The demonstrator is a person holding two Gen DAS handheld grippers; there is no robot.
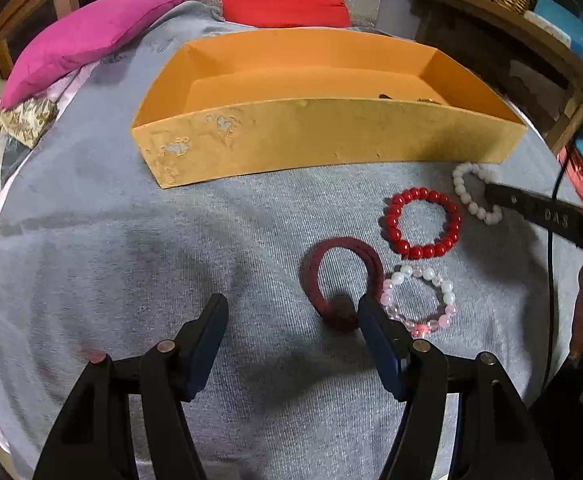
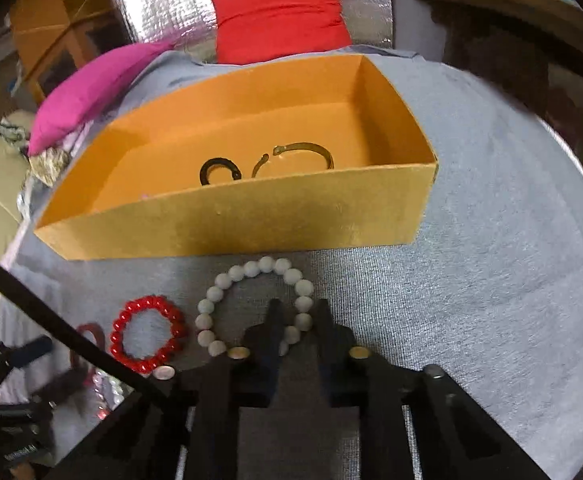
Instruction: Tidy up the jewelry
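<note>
R gripper (image 2: 297, 322) pinches the white bead bracelet (image 2: 251, 268) (light, floppy, beads slippery, grip across strand); L gripper (image 1: 293, 310) gapes wide, empty.

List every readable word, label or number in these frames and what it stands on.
"DAS", raised letters on the black finger of the right gripper, left wrist view; more may be cut off.
Pale print on the black left gripper body, right wrist view: too blurred to read.
Orange cardboard box: no text.
</note>
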